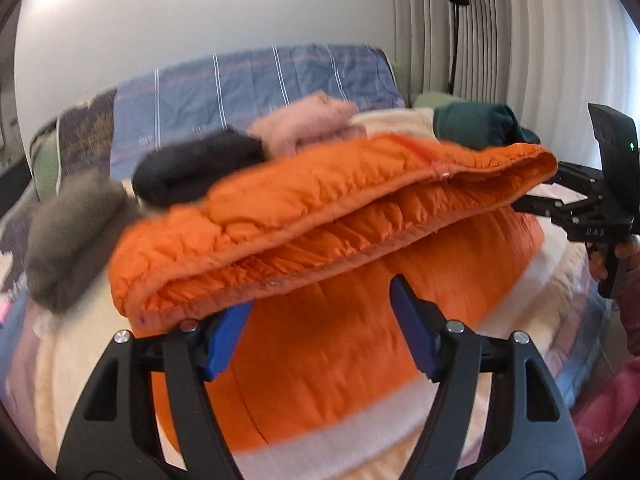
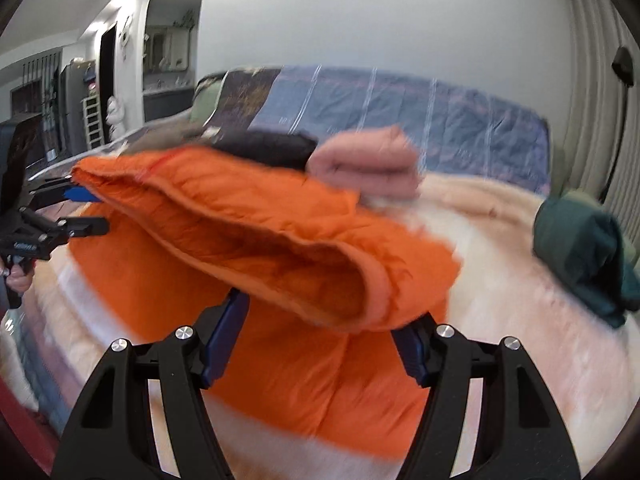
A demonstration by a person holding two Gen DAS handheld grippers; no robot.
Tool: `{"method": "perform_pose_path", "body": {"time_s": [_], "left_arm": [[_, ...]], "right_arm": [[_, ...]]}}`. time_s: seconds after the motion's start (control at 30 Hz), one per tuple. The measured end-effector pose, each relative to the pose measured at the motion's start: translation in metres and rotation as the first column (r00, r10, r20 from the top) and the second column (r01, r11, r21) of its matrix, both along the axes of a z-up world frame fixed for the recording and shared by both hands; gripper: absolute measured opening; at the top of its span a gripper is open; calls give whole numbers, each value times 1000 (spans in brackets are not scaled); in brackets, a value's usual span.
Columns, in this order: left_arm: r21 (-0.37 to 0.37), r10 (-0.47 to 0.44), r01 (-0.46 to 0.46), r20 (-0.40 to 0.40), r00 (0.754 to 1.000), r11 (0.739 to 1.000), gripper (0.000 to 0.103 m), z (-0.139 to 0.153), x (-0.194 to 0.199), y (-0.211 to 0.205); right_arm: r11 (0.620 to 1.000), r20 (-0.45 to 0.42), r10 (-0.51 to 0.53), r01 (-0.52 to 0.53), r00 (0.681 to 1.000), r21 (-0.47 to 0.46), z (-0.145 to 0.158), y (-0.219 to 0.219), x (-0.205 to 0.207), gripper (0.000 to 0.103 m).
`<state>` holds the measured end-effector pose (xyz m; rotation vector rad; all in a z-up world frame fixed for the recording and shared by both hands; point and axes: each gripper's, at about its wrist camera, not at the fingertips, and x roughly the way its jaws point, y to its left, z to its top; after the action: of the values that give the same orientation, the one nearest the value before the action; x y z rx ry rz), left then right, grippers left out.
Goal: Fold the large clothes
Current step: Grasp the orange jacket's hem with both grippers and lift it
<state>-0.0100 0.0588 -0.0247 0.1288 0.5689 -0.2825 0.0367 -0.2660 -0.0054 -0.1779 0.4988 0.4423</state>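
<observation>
An orange quilted jacket (image 1: 320, 216) lies on a cream blanket (image 1: 328, 456), its upper layer folded over and lifted above the lower layer. My left gripper (image 1: 320, 304) is open, its blue pads wide apart under the raised fold's near edge. My right gripper (image 2: 320, 316) is open too, its pads either side of the fold's hem end (image 2: 368, 288). In the left wrist view the right gripper (image 1: 560, 200) shows at the jacket's right end. In the right wrist view the left gripper (image 2: 72, 208) shows at the jacket's left end.
Folded clothes lie behind the jacket: a grey one (image 1: 68, 240), a black one (image 1: 192, 168), a pink one (image 2: 364, 168) and a dark green one (image 2: 580, 248). A blue striped cover (image 2: 400, 108) drapes the sofa back. Curtains (image 1: 520, 40) hang at the right.
</observation>
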Motion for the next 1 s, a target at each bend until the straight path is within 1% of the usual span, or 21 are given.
{"method": "perform_pose_path", "body": {"time_s": [0.03, 0.1, 0.13, 0.17, 0.23, 0.3, 0.33, 0.47, 0.57, 0.63, 0.67, 0.7, 0.73, 0.77, 0.8, 0.87, 0.93, 1.0], "left_arm": [[18, 5, -6, 30, 1000, 1000, 72, 8, 6, -1], [37, 19, -22, 70, 997, 999, 77, 21, 19, -1], [37, 33, -37, 88, 996, 999, 77, 28, 29, 0], [31, 47, -50, 95, 994, 998, 77, 33, 38, 2], [15, 82, -84, 98, 992, 996, 78, 40, 60, 6], [0, 103, -103, 86, 991, 995, 79, 40, 76, 9], [-10, 108, -107, 69, 992, 994, 79, 39, 87, 11], [-11, 125, -125, 2, 992, 992, 80, 27, 119, 14], [22, 144, -143, -51, 988, 989, 81, 8, 138, 12], [59, 153, -149, -79, 985, 987, 83, -7, 147, 11], [71, 159, -153, -88, 983, 986, 85, -12, 152, 11], [81, 166, -158, -109, 980, 984, 87, -22, 157, 13], [71, 165, -157, -123, 979, 985, 87, -29, 160, 14], [39, 157, -153, -134, 978, 987, 88, -34, 163, 17], [-9, 151, -154, -137, 979, 988, 89, -37, 164, 21], [-50, 157, -166, -148, 976, 985, 91, -42, 163, 29], [-67, 163, -175, -155, 974, 982, 92, -46, 160, 30], [-53, 178, -188, -154, 972, 981, 92, -45, 155, 29]], "right_arm": [[999, 26, -32, 32, 999, 10, 9, -2, 11, 68], [995, 48, -94, 93, 994, 35, 21, -7, 30, 70], [990, 52, -131, 128, 990, 53, 25, -11, 40, 73], [983, 44, -171, 167, 984, 78, 29, -15, 53, 74], [970, -2, -208, 206, 978, 130, 30, -21, 71, 74], [959, -67, -210, 219, 975, 181, 26, -21, 87, 74], [958, -81, -206, 218, 975, 185, 24, -17, 92, 74], [967, -118, -204, 219, 972, 129, 9, 1, 114, 74], [963, -193, -213, 239, 958, 121, -5, 0, 133, 74], [955, -246, -246, 278, 937, 103, -19, -2, 145, 74], [945, -273, -296, 322, 916, 58, -34, -4, 153, 74], [934, -292, -338, 357, 895, 14, -49, -5, 159, 78], [927, -323, -352, 375, 878, 10, -66, -9, 164, 83], [923, -341, -352, 384, 872, 30, -73, -11, 165, 84], [916, -346, -365, 400, 864, 32, -76, -13, 164, 85], [911, -309, -396, 412, 865, -15, -74, -7, 160, 86], [911, -290, -404, 412, 868, -37, -73, -3, 158, 87], [912, -308, -397, 410, 865, -27, -69, -8, 158, 87]]}}
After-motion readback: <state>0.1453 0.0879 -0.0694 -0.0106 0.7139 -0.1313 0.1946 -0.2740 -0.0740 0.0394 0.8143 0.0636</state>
